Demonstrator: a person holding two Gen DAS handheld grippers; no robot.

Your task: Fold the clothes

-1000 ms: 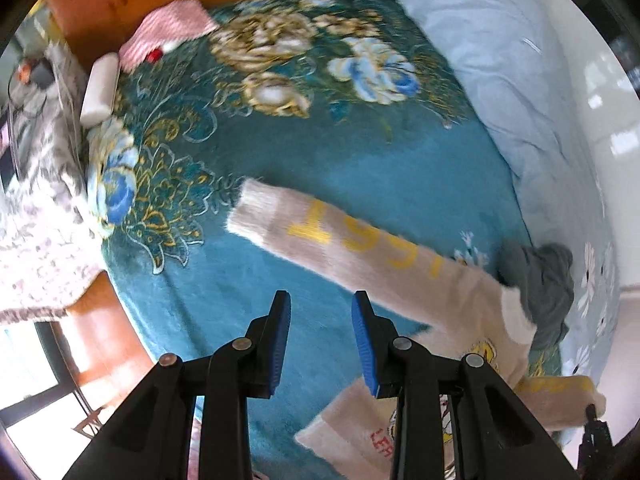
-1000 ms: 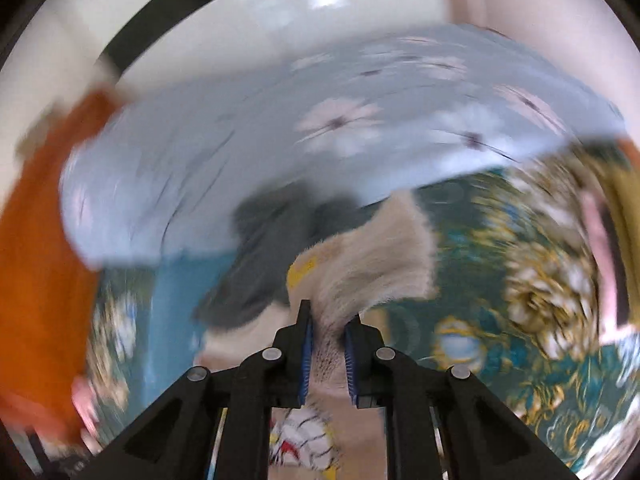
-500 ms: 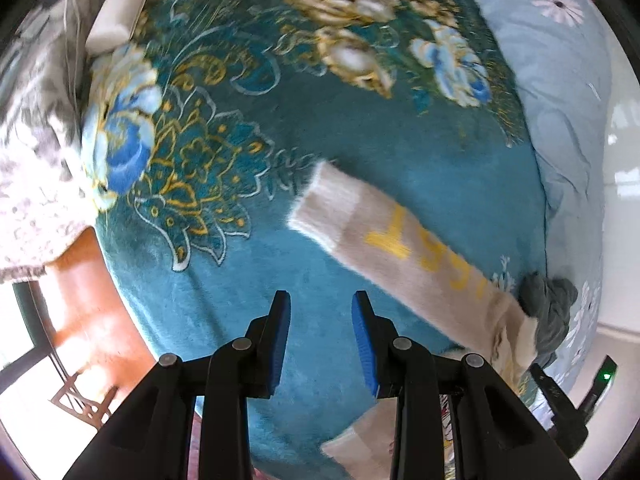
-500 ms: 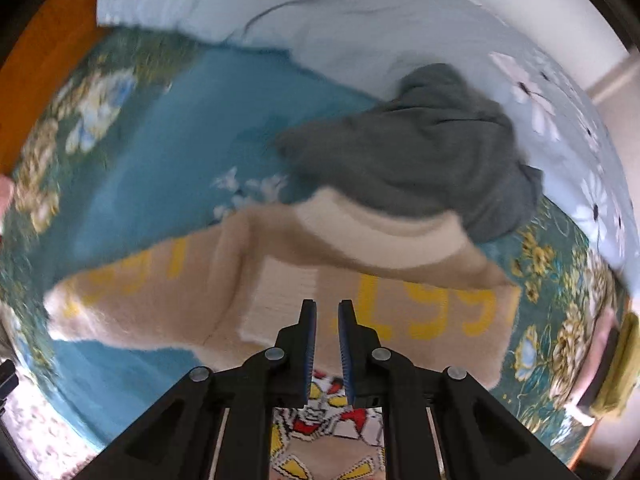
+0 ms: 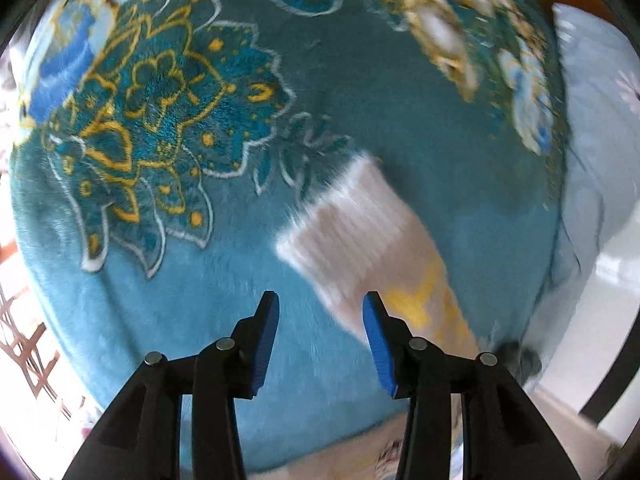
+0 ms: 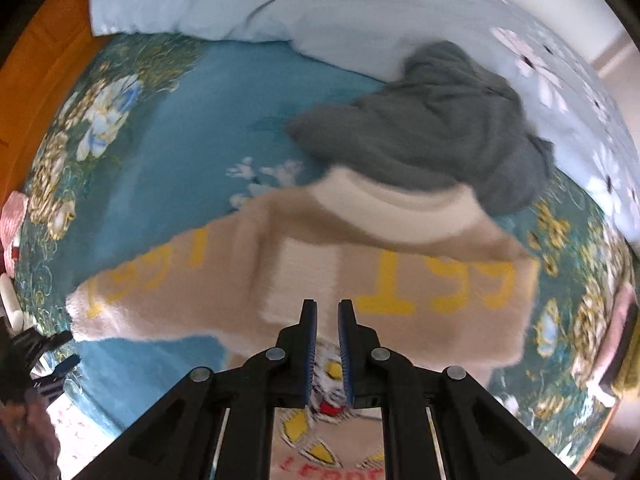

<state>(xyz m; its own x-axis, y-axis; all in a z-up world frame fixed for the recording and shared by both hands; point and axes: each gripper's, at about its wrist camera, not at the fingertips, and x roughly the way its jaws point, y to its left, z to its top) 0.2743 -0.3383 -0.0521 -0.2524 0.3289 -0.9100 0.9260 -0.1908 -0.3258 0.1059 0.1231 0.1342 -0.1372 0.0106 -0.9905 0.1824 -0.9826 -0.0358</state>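
A beige sweater (image 6: pixel 304 264) with yellow digits lies on the teal floral blanket (image 6: pixel 168 152). One sleeve is folded across its chest; the other sleeve stretches out left. In the left wrist view that sleeve's ribbed white cuff (image 5: pixel 352 232) lies just ahead of my left gripper (image 5: pixel 320 312), which is open and empty just above the blanket. My right gripper (image 6: pixel 327 312) hovers over the sweater's chest with its jaws a narrow gap apart, nothing between them.
A crumpled grey garment (image 6: pixel 432 128) lies at the sweater's collar. A light blue floral duvet (image 6: pixel 360 12) is bunched along the bed's far side. The wooden headboard (image 6: pixel 36 60) is at left. The bed edge and floor (image 5: pixel 24 340) show at lower left.
My left gripper has moved closer to the outstretched sleeve's cuff and opened wider. My right gripper let go of the other sleeve, which now lies across the chest, and has backed off slightly.
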